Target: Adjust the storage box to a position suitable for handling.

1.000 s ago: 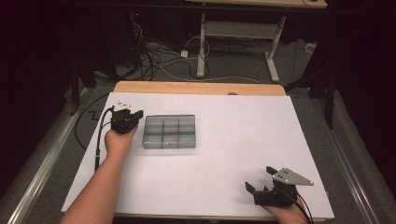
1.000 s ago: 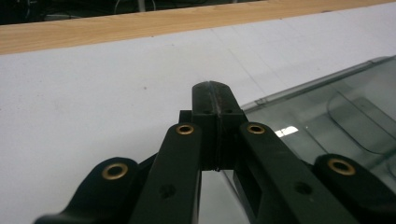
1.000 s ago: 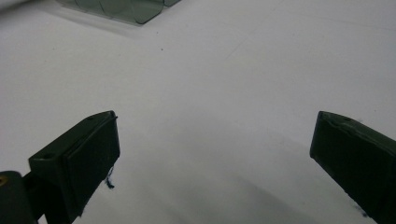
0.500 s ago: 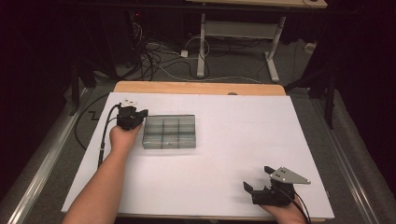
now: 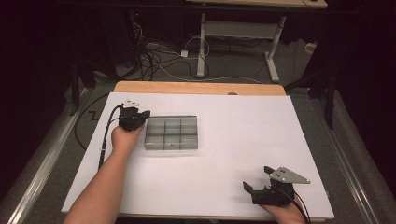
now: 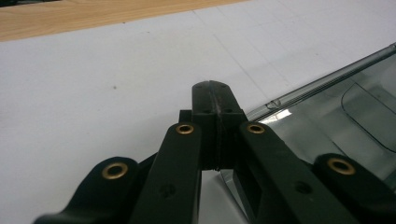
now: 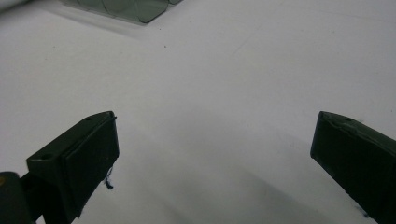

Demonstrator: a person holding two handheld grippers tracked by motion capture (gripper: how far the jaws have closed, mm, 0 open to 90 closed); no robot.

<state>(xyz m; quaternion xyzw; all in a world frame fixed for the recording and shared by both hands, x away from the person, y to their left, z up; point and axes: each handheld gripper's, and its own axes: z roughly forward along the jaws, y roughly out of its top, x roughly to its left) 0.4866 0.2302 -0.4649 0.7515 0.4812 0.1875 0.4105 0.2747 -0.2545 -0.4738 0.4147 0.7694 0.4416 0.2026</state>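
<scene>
White table, left gripper jaws clenched beside clear compartment box, right gripper jaws released near front edge.

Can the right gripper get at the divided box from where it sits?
Probably yes: the right gripper is open, and bare white table lies between it and the compartment box; the left gripper sits at the box's far edge.

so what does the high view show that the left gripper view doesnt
High view alone: the right tool open near the table's front edge, both forearms, the cables and desk legs on the floor behind, and the whole clear compartment box.

Left gripper view alone: the left tool seen close, jaws pressed together beside the box's edge.

Both: the white table cover, the wooden strip and the box.
</scene>
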